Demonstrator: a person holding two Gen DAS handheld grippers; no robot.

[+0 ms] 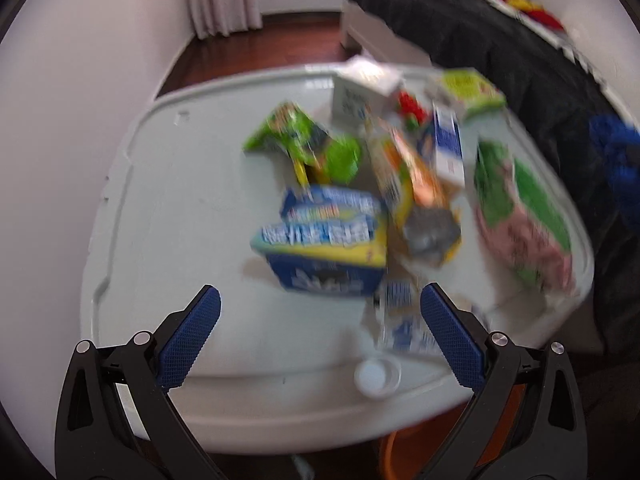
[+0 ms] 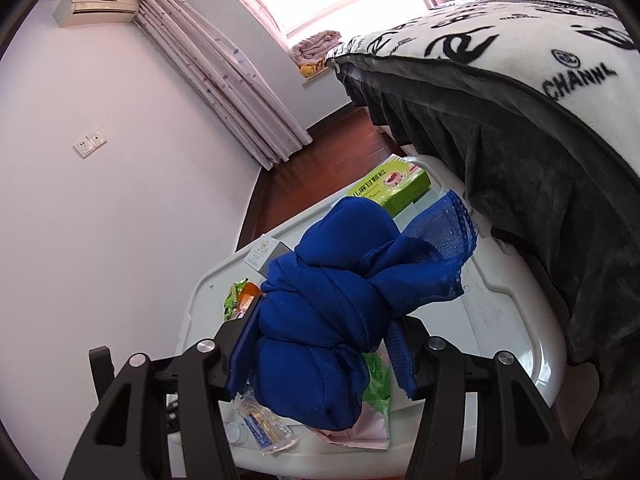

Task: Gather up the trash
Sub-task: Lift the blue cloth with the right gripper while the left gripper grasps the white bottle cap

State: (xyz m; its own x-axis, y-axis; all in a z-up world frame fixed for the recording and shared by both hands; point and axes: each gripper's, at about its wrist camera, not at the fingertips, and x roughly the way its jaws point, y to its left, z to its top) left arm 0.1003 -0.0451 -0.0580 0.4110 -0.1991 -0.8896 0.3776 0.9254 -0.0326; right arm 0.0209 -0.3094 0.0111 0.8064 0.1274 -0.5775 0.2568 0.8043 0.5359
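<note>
Left gripper (image 1: 320, 312): jaws apart, empty | right gripper (image 2: 324, 344): clamping knotted blue cloth bundle (image 2: 340, 300) | white plastic table (image 1: 180, 200): crumpled wrappers at 12 o'clock.

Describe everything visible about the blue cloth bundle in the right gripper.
The blue cloth bundle is deep royal blue, thin soft fabric knotted and rolled into a lump, with a sheer lace-edged flap sticking out to its right. The right gripper is shut on it, fingers pressing both sides, holding it above the white table and the wrappers lying there. In the left wrist view only a blurred blue edge shows.
</note>
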